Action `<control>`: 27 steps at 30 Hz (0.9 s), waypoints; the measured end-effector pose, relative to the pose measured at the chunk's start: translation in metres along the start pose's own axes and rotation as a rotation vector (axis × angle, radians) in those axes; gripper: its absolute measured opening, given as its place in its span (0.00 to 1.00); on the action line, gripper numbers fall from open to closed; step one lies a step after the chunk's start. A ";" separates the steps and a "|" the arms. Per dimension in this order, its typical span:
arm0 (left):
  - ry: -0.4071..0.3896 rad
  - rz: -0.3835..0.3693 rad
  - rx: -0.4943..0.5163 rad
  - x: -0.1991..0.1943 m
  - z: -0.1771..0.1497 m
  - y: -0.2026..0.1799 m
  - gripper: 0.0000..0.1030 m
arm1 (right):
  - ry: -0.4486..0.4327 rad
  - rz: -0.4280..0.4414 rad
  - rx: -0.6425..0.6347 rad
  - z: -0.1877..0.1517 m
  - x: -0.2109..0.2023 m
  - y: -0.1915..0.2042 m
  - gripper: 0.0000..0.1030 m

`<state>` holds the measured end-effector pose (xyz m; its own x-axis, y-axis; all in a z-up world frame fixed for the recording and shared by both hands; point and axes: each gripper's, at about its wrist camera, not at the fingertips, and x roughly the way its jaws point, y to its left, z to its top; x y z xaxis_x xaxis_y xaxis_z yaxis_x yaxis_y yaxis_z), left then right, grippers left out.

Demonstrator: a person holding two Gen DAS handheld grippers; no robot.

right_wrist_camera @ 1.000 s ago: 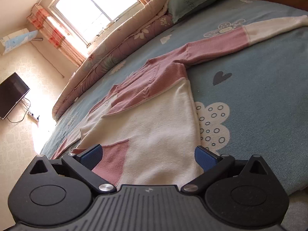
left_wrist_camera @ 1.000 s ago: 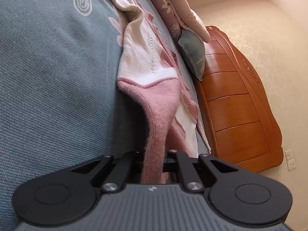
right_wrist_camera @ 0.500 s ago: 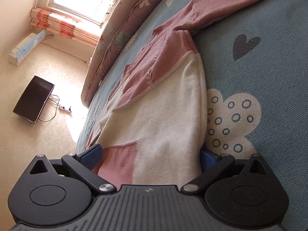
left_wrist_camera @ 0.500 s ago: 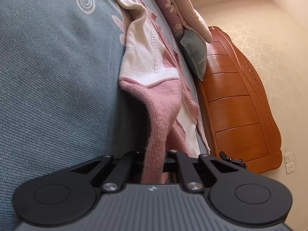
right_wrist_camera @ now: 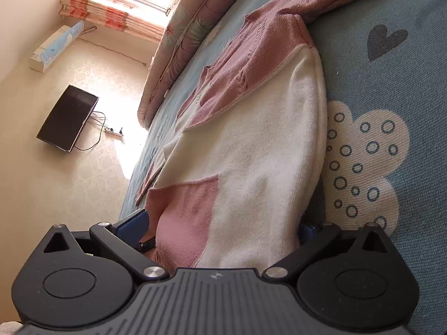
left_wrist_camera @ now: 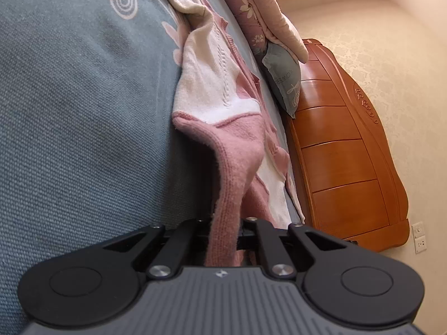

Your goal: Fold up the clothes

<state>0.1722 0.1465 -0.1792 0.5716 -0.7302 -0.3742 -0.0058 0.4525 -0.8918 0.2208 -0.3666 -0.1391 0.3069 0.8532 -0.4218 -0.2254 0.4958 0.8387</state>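
While the pink-and-cream knitted sweater [right_wrist_camera: 251, 145] lies spread flat on the blue-grey patterned bedsheet [right_wrist_camera: 391, 89], its near pink hem corner [left_wrist_camera: 223, 223] is clamped in the left gripper [left_wrist_camera: 223, 240], whose jaws are closed tight on the knit. On the right gripper [right_wrist_camera: 220, 231] the jaws stand wide apart, with the near cream hem lying between its blue pads [right_wrist_camera: 134, 223], unpressed. A rolled floral quilt [right_wrist_camera: 190, 28] lies along the bed's far side, beside a grey-green pillow [left_wrist_camera: 282, 75] set against the orange wooden headboard [left_wrist_camera: 343, 162].
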 end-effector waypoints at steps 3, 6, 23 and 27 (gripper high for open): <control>0.000 0.004 -0.003 0.000 0.000 -0.001 0.09 | 0.060 -0.049 -0.097 -0.012 0.001 0.013 1.00; -0.004 0.009 -0.006 0.002 0.000 -0.004 0.09 | 0.041 -0.049 -0.104 -0.006 0.008 0.012 1.00; -0.013 0.054 -0.085 -0.005 -0.005 -0.013 0.03 | -0.086 -0.160 0.072 -0.007 -0.011 -0.011 0.12; -0.010 -0.002 -0.068 -0.019 -0.007 -0.028 0.03 | -0.121 -0.114 0.048 -0.003 -0.029 0.004 0.12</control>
<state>0.1560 0.1447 -0.1491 0.5802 -0.7258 -0.3697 -0.0601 0.4145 -0.9081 0.2084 -0.3887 -0.1249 0.4376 0.7645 -0.4734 -0.1395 0.5778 0.8042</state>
